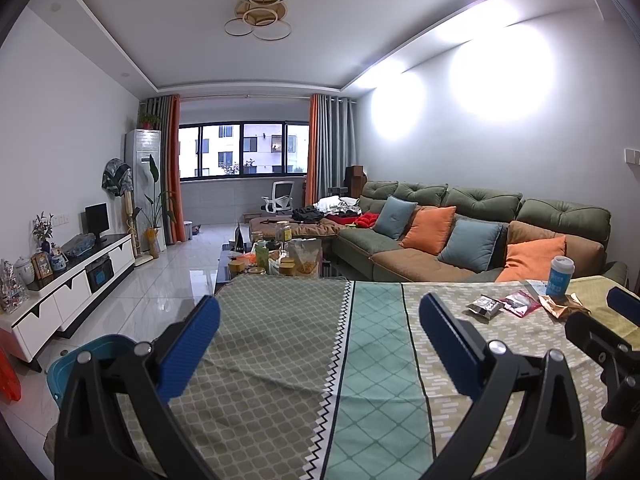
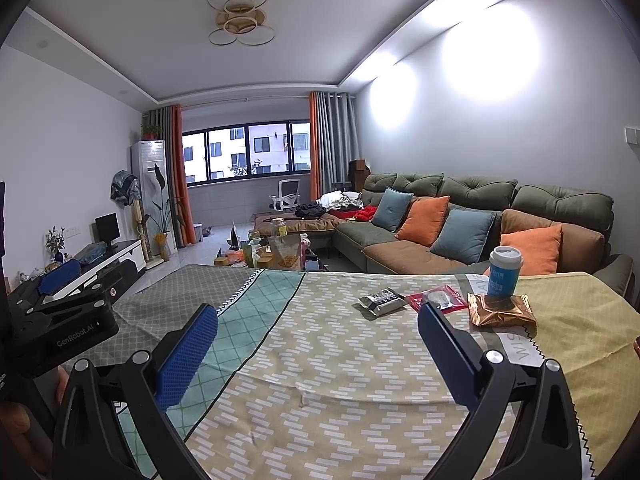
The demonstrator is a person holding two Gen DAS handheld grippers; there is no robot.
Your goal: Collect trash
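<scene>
Your left gripper (image 1: 319,320) hangs wide open and empty over the cloth-covered worktop (image 1: 280,344), and your right gripper (image 2: 318,328) is spread just as wide with nothing in it. The trash lies ahead of the right one: a silver wrapper (image 2: 380,301), a red packet (image 2: 436,298) and a gold wrapper (image 2: 502,310) side by side, with a blue cup (image 2: 505,270) standing behind the gold wrapper.

Three wrappers are lying on the table: silver (image 2: 382,301), red (image 2: 438,298), gold (image 2: 502,310). One cup (image 2: 505,270) is standing there. Two grippers (image 2: 318,354) (image 1: 318,342) are hovering.
</scene>
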